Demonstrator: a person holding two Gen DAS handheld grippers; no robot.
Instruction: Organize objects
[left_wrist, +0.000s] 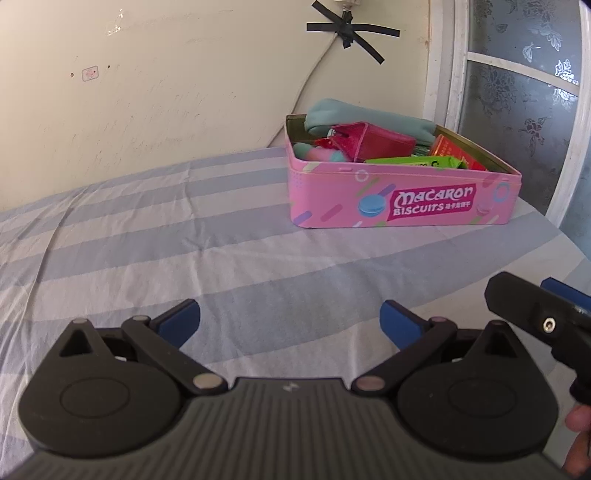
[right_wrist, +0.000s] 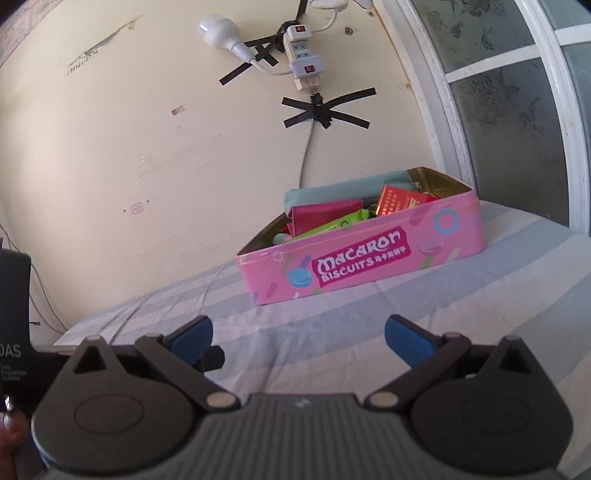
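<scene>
A pink Macaron Biscuits tin (left_wrist: 406, 199) (right_wrist: 369, 258) stands open on the striped bed sheet near the wall. Inside it lie a teal cloth pouch (left_wrist: 351, 114) (right_wrist: 332, 190), a dark pink wallet (left_wrist: 373, 142) (right_wrist: 325, 214), a green packet (left_wrist: 413, 161) (right_wrist: 332, 226) and a red box (left_wrist: 448, 147) (right_wrist: 397, 199). My left gripper (left_wrist: 290, 319) is open and empty, well short of the tin. My right gripper (right_wrist: 299, 334) is open too, with nothing between its blue pads, and also short of the tin. Part of the right gripper (left_wrist: 535, 314) shows at the left wrist view's right edge.
The blue and white striped sheet (left_wrist: 184, 240) (right_wrist: 480, 314) covers the bed. A power strip (right_wrist: 303, 55) with a white plug and black tape hangs on the cream wall behind. A white-framed frosted glass door (left_wrist: 517, 92) (right_wrist: 498, 92) stands at the right. A fingertip (left_wrist: 578, 419) shows low right.
</scene>
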